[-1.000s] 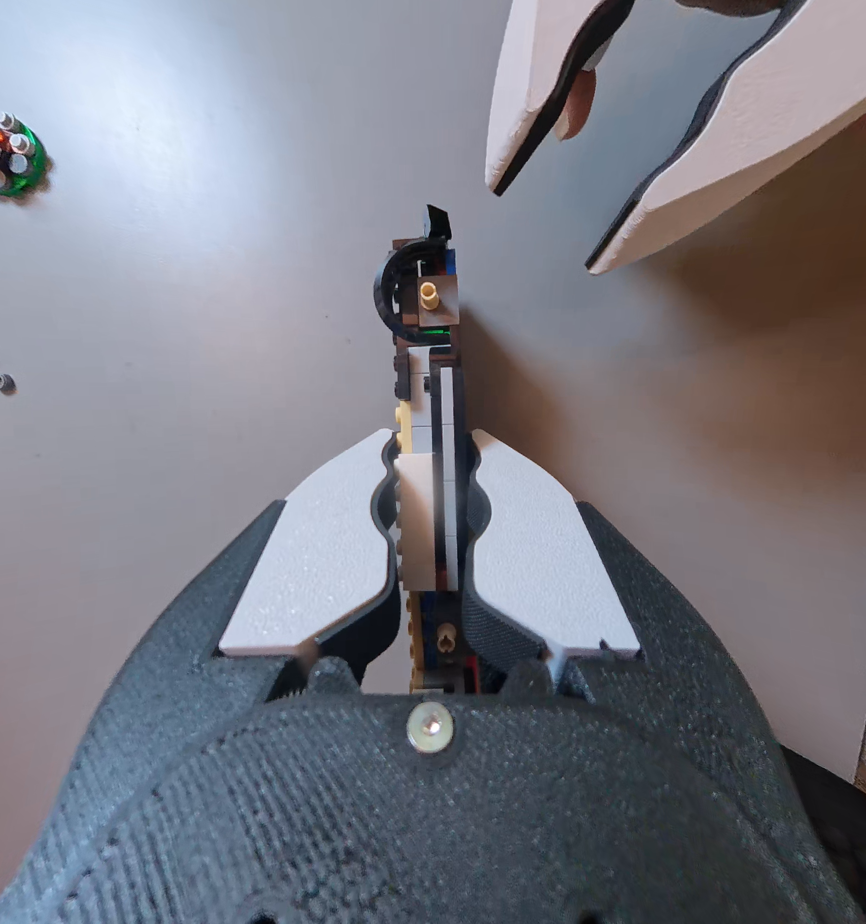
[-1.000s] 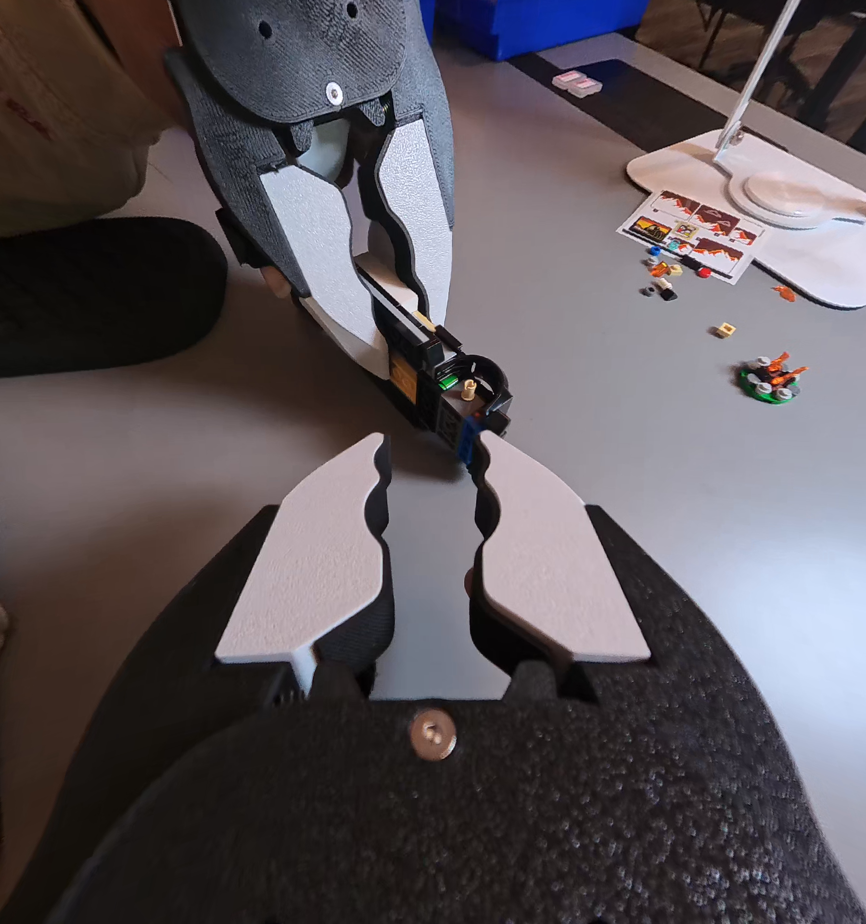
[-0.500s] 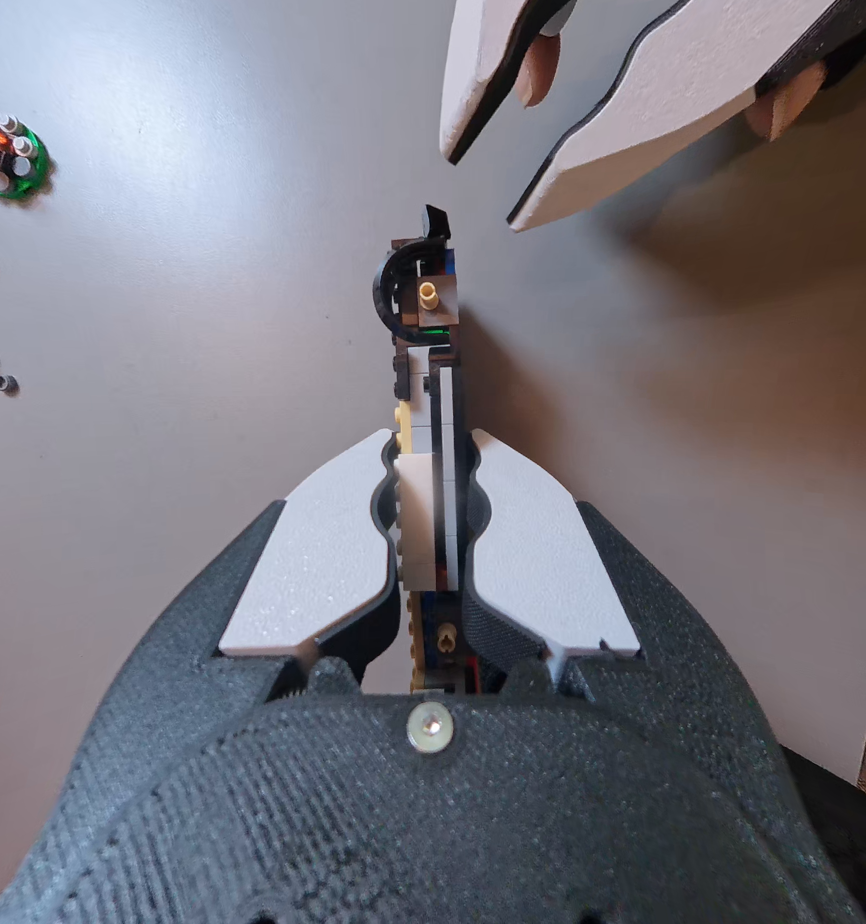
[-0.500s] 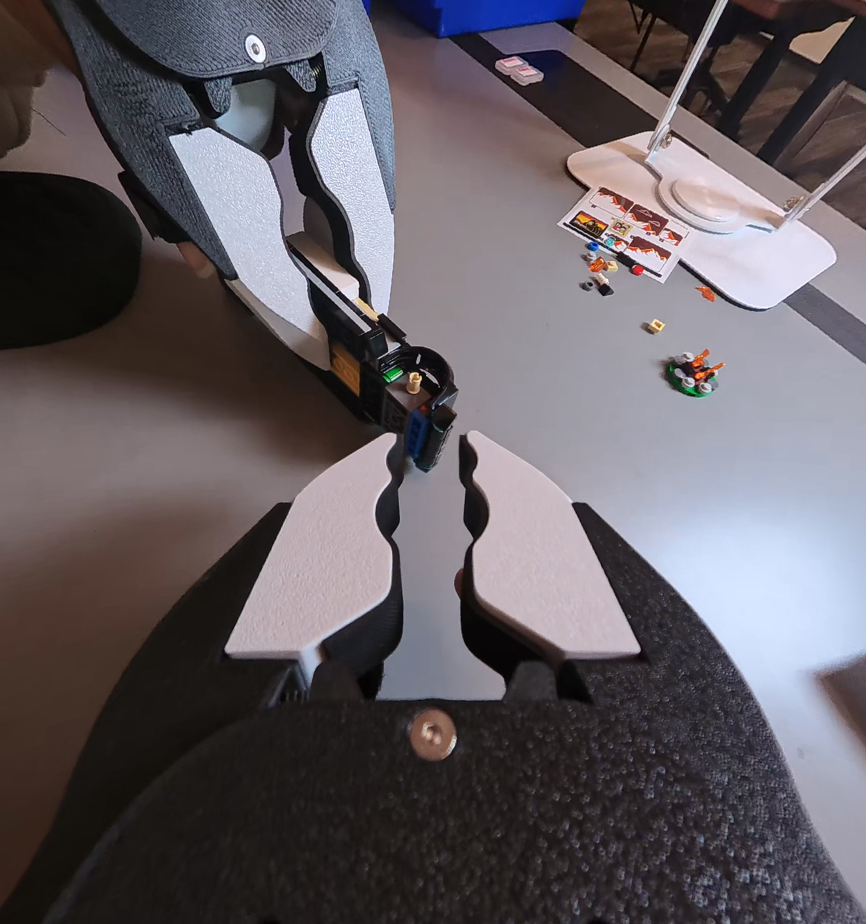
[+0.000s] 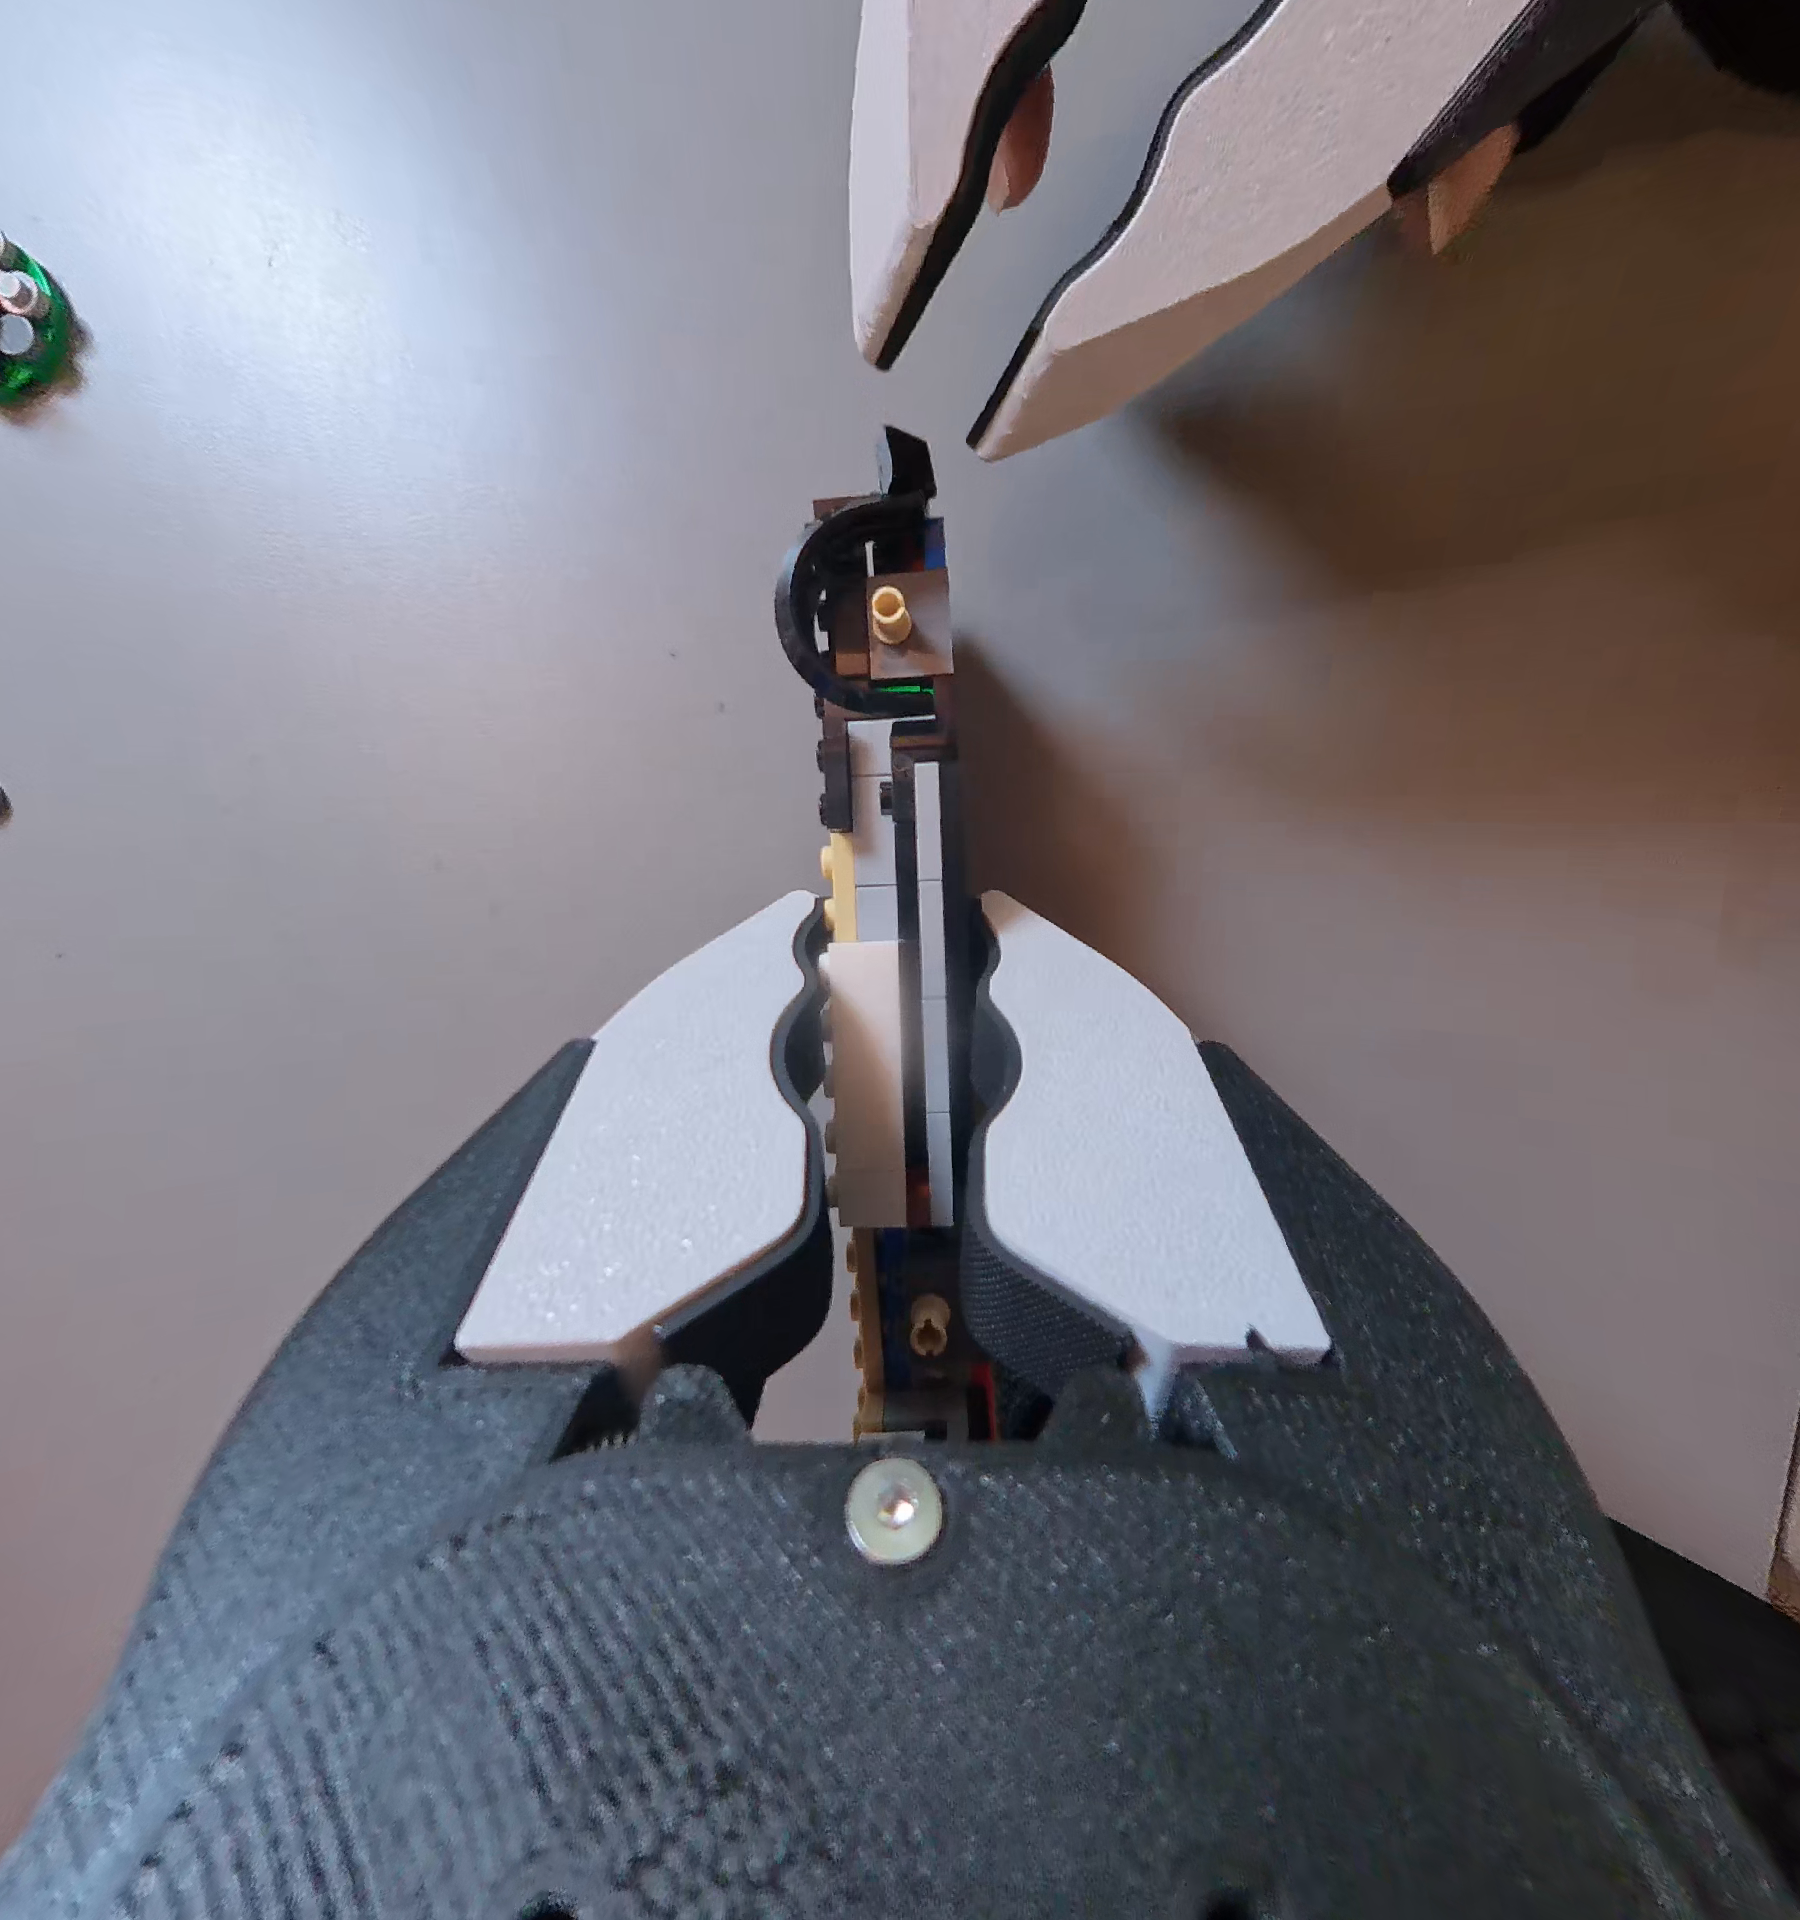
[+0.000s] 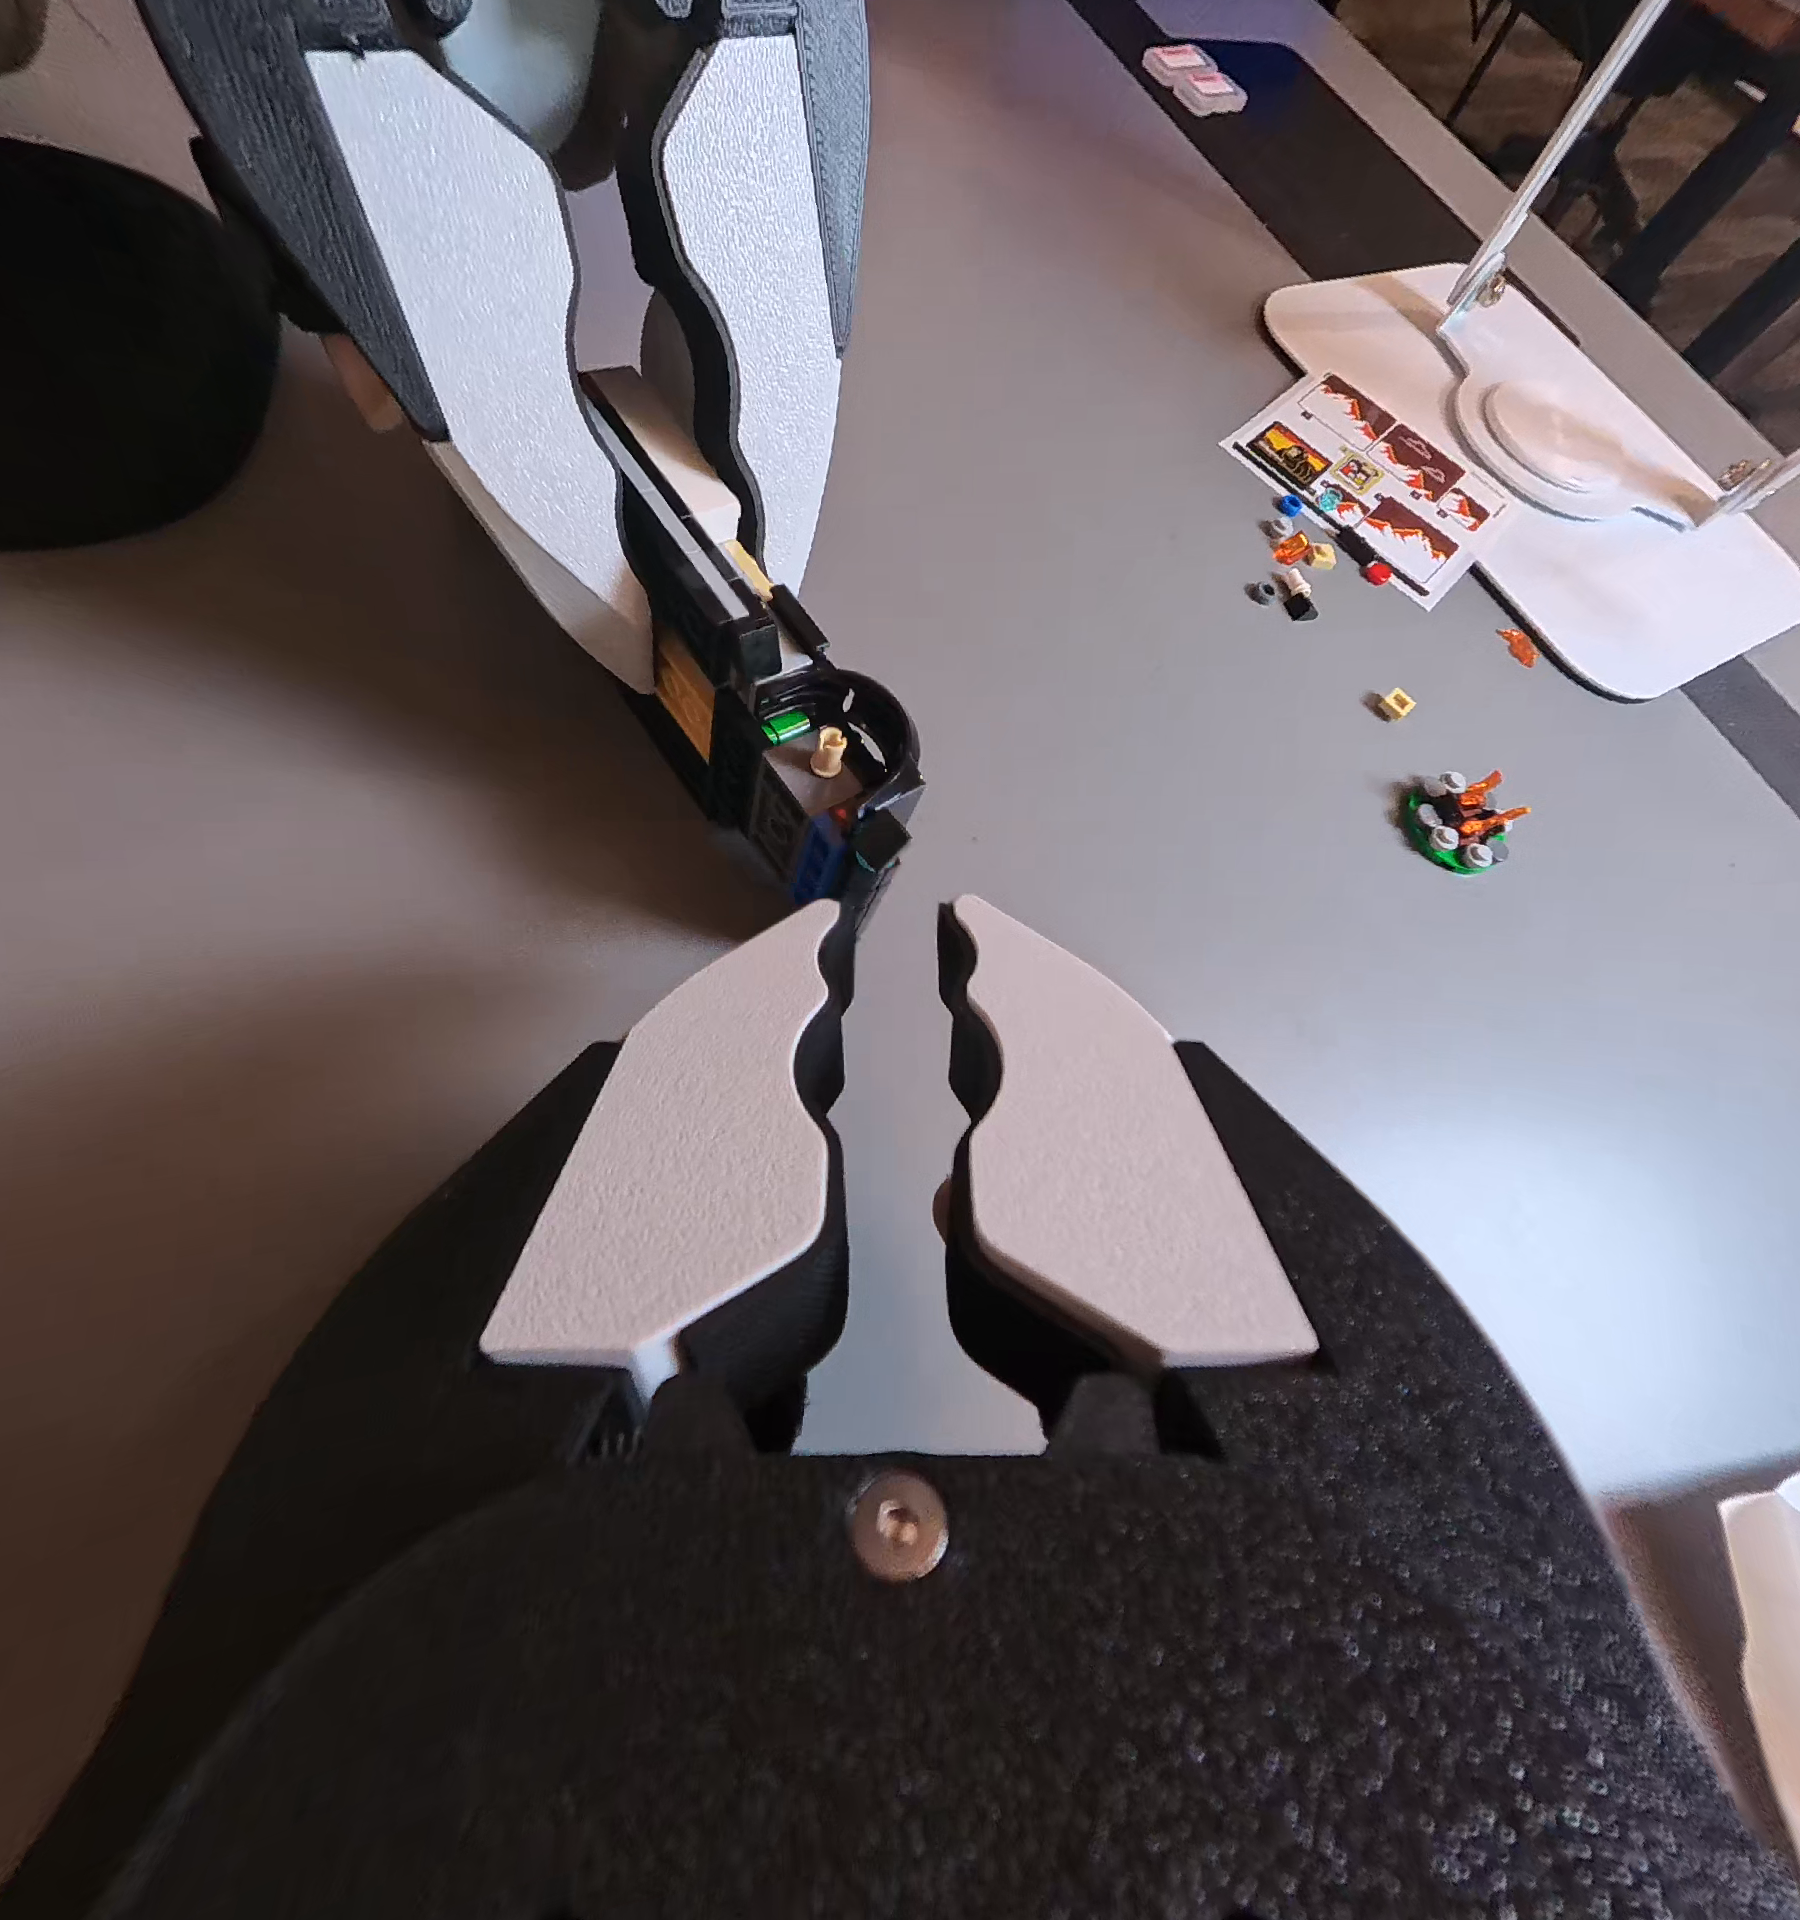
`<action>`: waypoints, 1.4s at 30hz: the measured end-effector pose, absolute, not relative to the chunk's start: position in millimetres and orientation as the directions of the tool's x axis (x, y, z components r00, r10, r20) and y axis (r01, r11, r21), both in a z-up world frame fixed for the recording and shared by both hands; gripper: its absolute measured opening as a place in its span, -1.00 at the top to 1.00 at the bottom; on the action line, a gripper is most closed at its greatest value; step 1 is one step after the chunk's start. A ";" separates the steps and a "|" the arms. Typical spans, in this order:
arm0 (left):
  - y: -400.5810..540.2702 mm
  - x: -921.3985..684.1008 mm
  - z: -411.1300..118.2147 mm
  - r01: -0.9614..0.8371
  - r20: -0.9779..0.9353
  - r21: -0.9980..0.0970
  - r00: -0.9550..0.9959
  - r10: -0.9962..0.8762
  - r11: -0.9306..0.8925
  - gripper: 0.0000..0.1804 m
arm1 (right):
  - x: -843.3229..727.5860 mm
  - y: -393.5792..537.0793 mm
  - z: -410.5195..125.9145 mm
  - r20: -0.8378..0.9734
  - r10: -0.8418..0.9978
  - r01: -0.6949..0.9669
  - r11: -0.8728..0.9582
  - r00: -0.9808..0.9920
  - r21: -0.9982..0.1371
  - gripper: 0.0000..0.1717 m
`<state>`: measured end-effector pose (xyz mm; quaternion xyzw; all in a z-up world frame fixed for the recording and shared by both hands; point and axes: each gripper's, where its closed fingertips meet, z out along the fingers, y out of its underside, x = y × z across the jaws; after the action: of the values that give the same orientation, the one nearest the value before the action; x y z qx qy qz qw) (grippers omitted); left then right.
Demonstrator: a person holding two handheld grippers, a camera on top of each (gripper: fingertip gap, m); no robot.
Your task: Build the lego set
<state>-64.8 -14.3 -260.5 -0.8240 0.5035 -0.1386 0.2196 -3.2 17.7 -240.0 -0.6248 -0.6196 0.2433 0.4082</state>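
we are clamping a long brick-built model (image 5: 901,935) in our left gripper (image 5: 901,925), both pads pressing its sides, over the grey tabletop (image 5: 356,727). our right gripper (image 6: 891,914) is hovering narrowly open and empty, just beside the model's black front end (image 6: 880,836).

Black, white and tan brick model (image 5: 901,935), grey table (image 6: 1135,935), green round plate (image 6: 1457,831), white stand base (image 6: 1602,499)

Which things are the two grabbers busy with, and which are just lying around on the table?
Busy with:
- brick model, clamped in the left gripper
- right gripper, open, its tips just short of the model's end

Lying about:
- green round piece
- sticker sheet
- loose small bricks
- white stand base
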 end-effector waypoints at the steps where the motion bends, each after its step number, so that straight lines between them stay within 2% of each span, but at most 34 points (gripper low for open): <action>1: -14.3 -65.2 -260.4 -0.768 0.011 -0.503 0.454 -0.891 -0.397 0.73 | -1.9 17.3 -239.9 0.201 0.974 0.574 0.103 0.109 -0.812 0.84; 5: -15.3 -65.8 -259.0 -0.759 0.038 -0.516 0.443 -0.896 -0.397 0.73 | -2.3 11.5 -237.7 0.198 0.976 0.564 0.114 0.089 -0.818 0.85; 10: -14.5 -65.9 -260.2 -0.762 0.036 -0.507 0.449 -0.893 -0.404 0.73 | -9.9 12.7 -239.1 0.177 0.975 0.558 0.071 0.137 -0.827 0.76; 23: -13.9 -66.2 -260.7 -0.764 0.024 -0.501 0.458 -0.889 -0.407 0.73 | -18.8 15.2 -238.0 0.118 0.981 0.532 0.020 0.151 -0.847 0.85; 31: -16.7 -65.5 -260.7 -0.778 0.018 -0.500 0.430 -0.903 -0.381 0.73 | -16.1 9.8 -238.2 0.140 0.985 0.548 0.172 -0.101 -0.819 0.88; 38: -20.3 -64.0 -260.6 -0.792 0.019 -0.501 0.393 -0.919 -0.349 0.73 | -12.7 2.0 -238.5 0.102 0.926 0.540 0.299 -0.363 -0.787 0.88; 42: -21.8 -63.3 -260.7 -0.796 0.023 -0.502 0.379 -0.925 -0.339 0.73 | -11.5 -0.7 -238.7 0.064 0.894 0.554 0.330 -0.443 -0.765 0.88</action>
<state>-63.3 -21.8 -260.7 -0.8036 0.5354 -0.1538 0.2096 -11.5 -0.7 -238.7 -0.4660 -0.7768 0.3436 0.2476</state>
